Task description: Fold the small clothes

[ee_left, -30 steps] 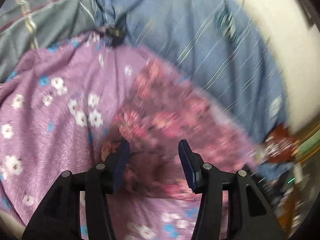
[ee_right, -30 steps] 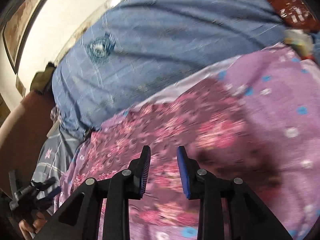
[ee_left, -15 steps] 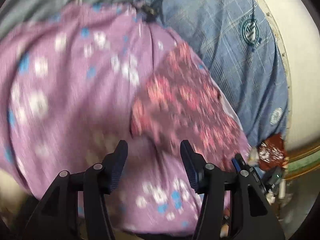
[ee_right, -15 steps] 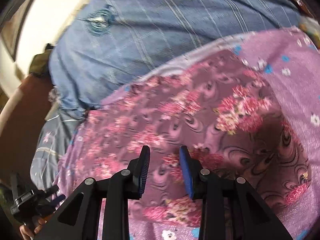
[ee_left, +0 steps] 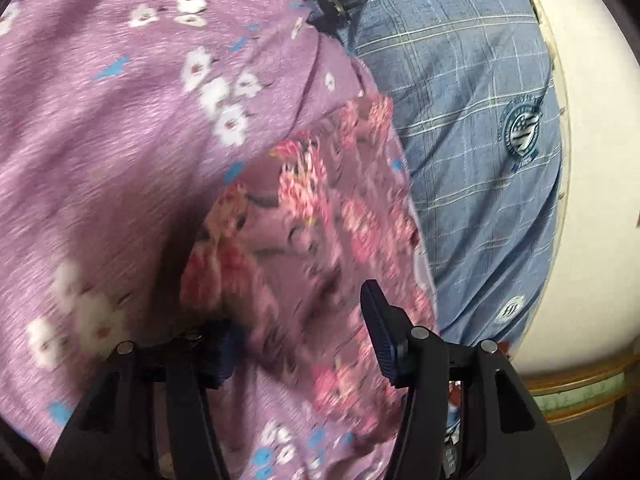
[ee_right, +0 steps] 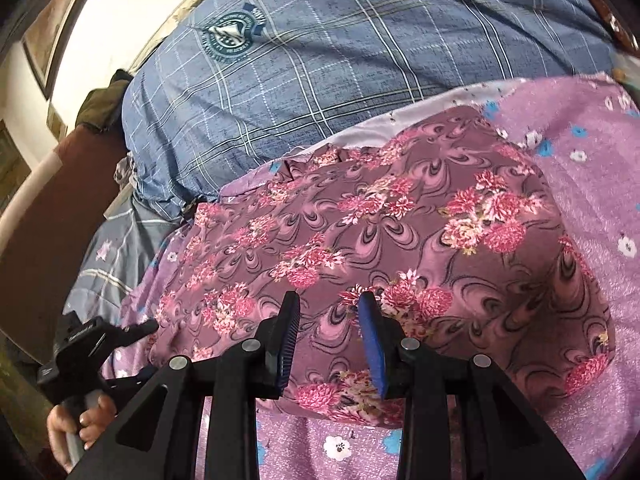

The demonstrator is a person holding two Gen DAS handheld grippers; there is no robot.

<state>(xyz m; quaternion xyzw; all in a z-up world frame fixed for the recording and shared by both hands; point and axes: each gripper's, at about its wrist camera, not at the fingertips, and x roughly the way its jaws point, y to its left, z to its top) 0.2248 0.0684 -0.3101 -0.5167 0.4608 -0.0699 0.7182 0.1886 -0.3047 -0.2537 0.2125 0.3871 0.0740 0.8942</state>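
So the rose-print garment [ee_right: 380, 240] lies spread flat on the lilac flowered sheet [ee_right: 592, 184], next to a blue plaid pillow [ee_right: 340, 72]. Right hand-held gripper [ee_right: 328, 336] hovers over its near edge, jaws apart, nothing in them. Left hand-held gripper [ee_left: 296, 340] is spread wide at the other end, cloth draped over one finger. Looks thin, floppy, slippery-ish; I'd pinch corners or hem.

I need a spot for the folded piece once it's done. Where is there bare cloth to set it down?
Bare room lies on the blue plaid cover, between the crest logo and the garment's far edge, and on the lilac flowered sheet to its right. The middle is crowded: the pink floral garment fills it, with both grippers at its near edge.
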